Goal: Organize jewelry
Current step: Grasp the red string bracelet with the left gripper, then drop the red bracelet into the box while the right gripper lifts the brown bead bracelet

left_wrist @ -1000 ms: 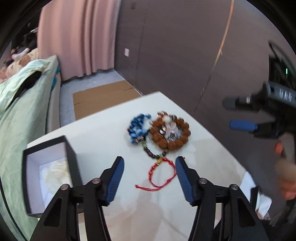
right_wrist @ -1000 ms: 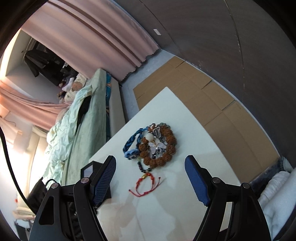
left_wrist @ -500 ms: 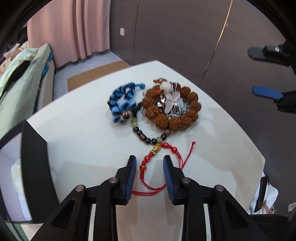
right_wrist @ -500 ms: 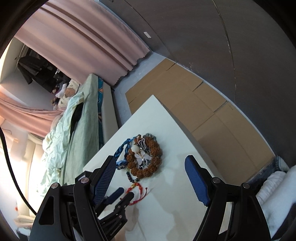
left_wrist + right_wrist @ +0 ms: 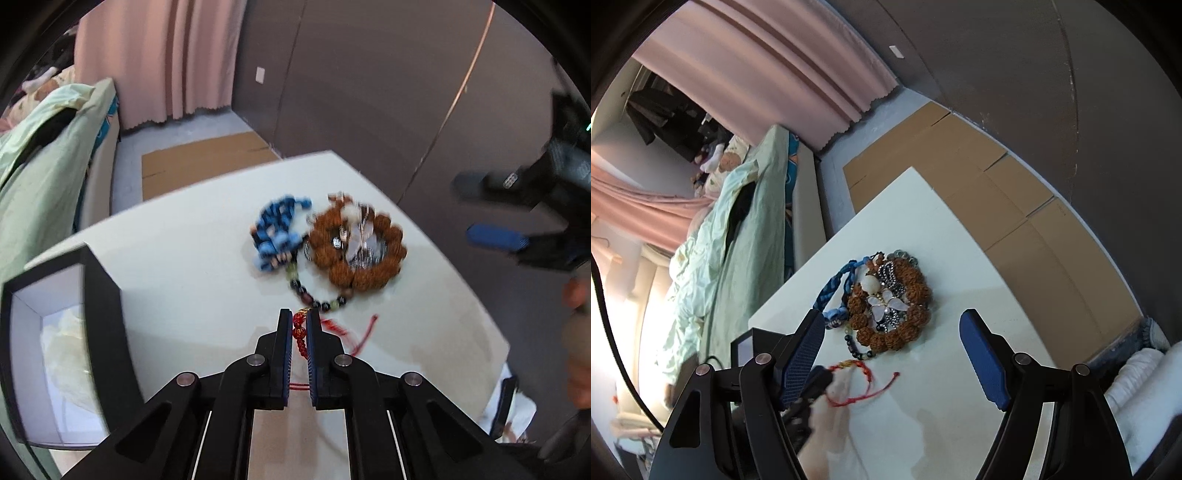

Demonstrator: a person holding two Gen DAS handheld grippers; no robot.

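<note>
left wrist view: left claw (image 5: 299, 332) was clenched on the red string bracelet (image 5: 300, 334) low over the surface (image 5: 192, 258), open black box (image 5: 99, 314) just to its left; right claw (image 5: 892, 354) hung released, farther off.

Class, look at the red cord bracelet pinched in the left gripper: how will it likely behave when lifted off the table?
The red cord bracelet is thin string, so it will probably hang limp from the left gripper. Its loose tail may drag across the table. It seems light.
</note>
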